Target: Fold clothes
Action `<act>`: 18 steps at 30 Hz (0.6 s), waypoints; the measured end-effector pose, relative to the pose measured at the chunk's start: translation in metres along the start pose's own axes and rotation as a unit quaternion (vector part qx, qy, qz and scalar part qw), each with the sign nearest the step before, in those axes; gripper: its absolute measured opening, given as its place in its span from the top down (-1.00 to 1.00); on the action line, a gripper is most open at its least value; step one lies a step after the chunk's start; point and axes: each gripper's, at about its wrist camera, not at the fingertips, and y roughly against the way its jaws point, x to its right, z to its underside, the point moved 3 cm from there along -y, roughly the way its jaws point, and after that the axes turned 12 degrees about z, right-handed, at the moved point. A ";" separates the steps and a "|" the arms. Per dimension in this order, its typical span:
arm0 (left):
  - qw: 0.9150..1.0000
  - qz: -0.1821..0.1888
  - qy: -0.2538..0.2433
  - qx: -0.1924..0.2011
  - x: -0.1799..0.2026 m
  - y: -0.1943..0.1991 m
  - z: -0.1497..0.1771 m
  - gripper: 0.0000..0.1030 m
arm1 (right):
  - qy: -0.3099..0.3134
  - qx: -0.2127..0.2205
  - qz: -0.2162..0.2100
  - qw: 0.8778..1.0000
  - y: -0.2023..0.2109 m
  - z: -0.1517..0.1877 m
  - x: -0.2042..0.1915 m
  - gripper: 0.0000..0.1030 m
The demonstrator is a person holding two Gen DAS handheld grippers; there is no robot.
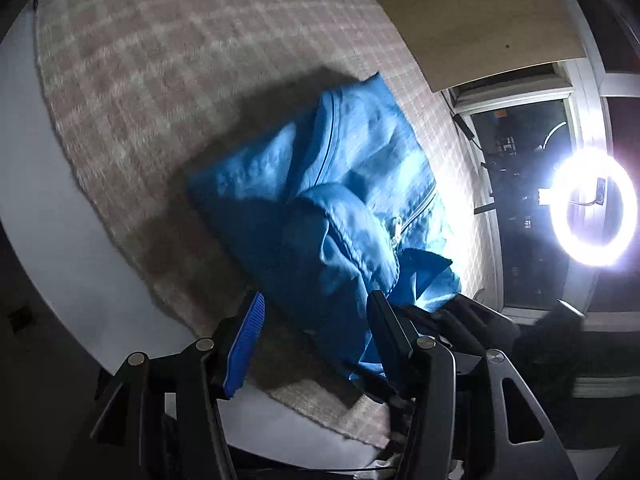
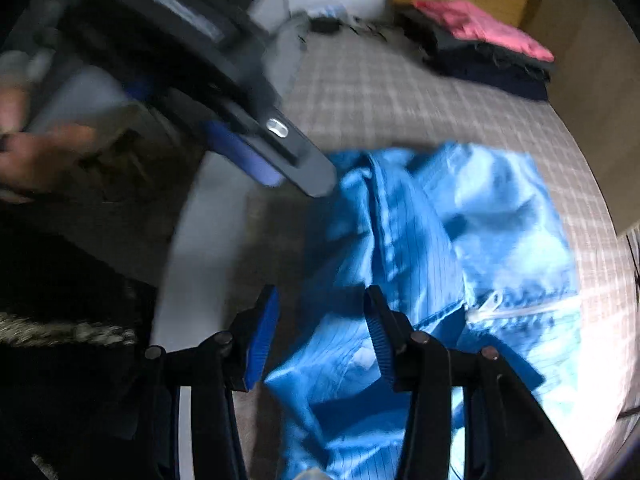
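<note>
While a blue jacket (image 1: 340,200) lies crumpled on the checked blanket (image 1: 160,80), both tongs are held apart above it — the left gripper (image 1: 316,320) and the right gripper (image 2: 320,320) are unclenched, nothing pinched between their pads. Folded clothes (image 2: 488,44) are seen stacked at the blanket's far edge.

A blue garment (image 1: 332,200) with a zip is seen lying crumpled on a checked pink-and-white blanket (image 1: 180,60). The left gripper (image 1: 316,304) is held just above its near edge, jaws apart, blue pads visible; no cloth is pinched between them. Cloth is draped against the right finger's outer side. A bright ring light (image 1: 592,208) is seen at right, before a dark window (image 1: 524,200).
</note>
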 end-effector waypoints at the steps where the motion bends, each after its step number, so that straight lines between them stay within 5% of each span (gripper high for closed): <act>1: 1.000 0.000 0.003 0.000 0.000 -0.002 0.000 0.00 | -0.013 -0.004 0.002 1.000 -0.006 0.001 0.002 0.27; 3: 1.000 -0.004 0.006 0.006 0.002 -0.005 -0.002 -0.02 | -0.046 -0.006 0.000 0.999 -0.013 0.001 0.009 0.89; 8: 1.000 -0.006 -0.005 -0.002 0.011 -0.015 -0.003 -0.22 | -0.069 0.016 -0.016 0.997 -0.011 0.006 0.003 0.92; 13: 1.000 -0.014 -0.021 -0.017 0.013 -0.034 -0.004 -0.19 | -0.060 0.052 -0.008 0.997 0.000 0.005 -0.007 0.92; 18: 0.998 -0.012 -0.059 -0.025 0.010 -0.045 -0.006 0.51 | -0.076 0.032 -0.019 0.996 0.001 0.013 0.004 0.87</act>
